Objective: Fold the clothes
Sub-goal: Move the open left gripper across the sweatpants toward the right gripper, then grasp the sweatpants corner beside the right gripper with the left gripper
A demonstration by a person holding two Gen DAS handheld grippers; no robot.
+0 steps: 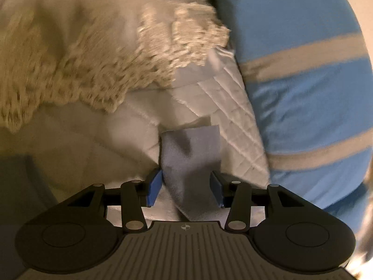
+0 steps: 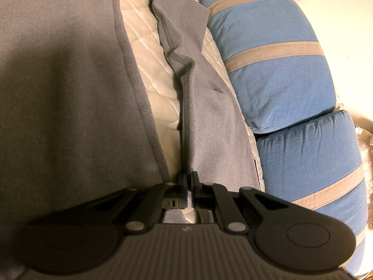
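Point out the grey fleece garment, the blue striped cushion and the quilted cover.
grey fleece garment (image 2: 209, 121): right wrist view, its folded strip.
blue striped cushion (image 2: 279, 88): right wrist view, a blue panel.
quilted cover (image 1: 233, 121): left wrist view, stitched white surface.

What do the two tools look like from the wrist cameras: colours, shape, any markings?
Both look the same build: a dark grey ribbed base plate, two round black housings at its sides, and black linkage arms with silver pivot pins. The left tool has blue pads and a small crosshair mark on the plate. The right tool shows only slim blue edges. No cables or sleeves are visible.
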